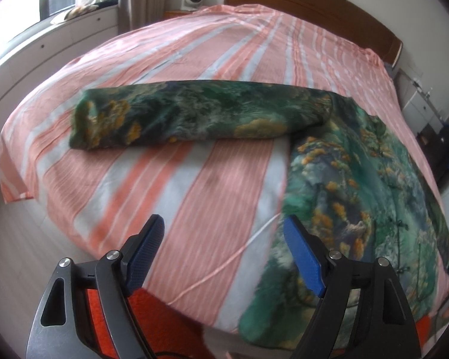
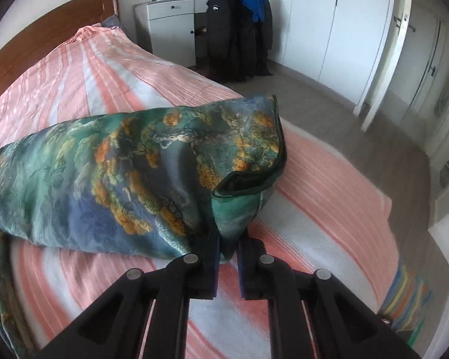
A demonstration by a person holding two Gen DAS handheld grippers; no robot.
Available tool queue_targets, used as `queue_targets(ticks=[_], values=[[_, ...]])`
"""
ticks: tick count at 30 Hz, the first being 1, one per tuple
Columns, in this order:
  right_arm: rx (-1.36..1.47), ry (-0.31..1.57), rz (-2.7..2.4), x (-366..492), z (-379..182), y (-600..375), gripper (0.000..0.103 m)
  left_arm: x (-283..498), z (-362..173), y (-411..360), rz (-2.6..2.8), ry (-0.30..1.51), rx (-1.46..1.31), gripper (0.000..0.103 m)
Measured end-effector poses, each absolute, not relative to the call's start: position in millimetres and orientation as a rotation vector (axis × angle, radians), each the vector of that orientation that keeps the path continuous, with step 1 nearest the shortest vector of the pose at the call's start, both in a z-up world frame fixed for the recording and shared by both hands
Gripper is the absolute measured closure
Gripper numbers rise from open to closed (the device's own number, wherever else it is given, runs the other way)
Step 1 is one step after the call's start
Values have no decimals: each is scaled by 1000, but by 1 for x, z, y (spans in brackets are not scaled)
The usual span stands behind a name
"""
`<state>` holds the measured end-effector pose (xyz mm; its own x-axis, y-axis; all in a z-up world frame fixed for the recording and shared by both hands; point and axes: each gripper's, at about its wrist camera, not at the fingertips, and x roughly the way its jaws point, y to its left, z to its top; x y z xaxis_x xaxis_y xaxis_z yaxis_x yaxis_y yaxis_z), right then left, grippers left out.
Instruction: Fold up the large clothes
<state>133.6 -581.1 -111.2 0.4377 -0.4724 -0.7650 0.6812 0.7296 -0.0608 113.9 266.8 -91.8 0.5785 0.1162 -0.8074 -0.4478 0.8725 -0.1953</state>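
A large green jacket with orange and blue print [image 1: 359,185] lies spread on the bed with the pink and white striped sheet [image 1: 194,179]. Its left sleeve [image 1: 176,116] stretches out to the left across the bed. My left gripper [image 1: 224,233] is open and empty above the sheet, just left of the jacket's body. In the right wrist view my right gripper [image 2: 228,246] is shut on the cuff end of the other sleeve [image 2: 128,173], and the cuff [image 2: 248,179] stands lifted off the sheet [image 2: 314,185].
A wooden headboard [image 1: 314,3] stands at the far end of the bed. A white cabinet [image 2: 170,27] and a chair draped with dark clothes [image 2: 239,30] stand beyond the bed's right side. White wardrobe doors [image 2: 314,30] and bare floor [image 2: 344,113] lie to the right.
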Motion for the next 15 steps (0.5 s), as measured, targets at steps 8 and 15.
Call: queue_targets(ticks=[8,15], values=[[238,772,-611,75,-72,-527,24,100,-116,268,258,908,-456,13],[299,845,-234,41,-79,-420,21,118,-151,227,39,1007,-464,13]])
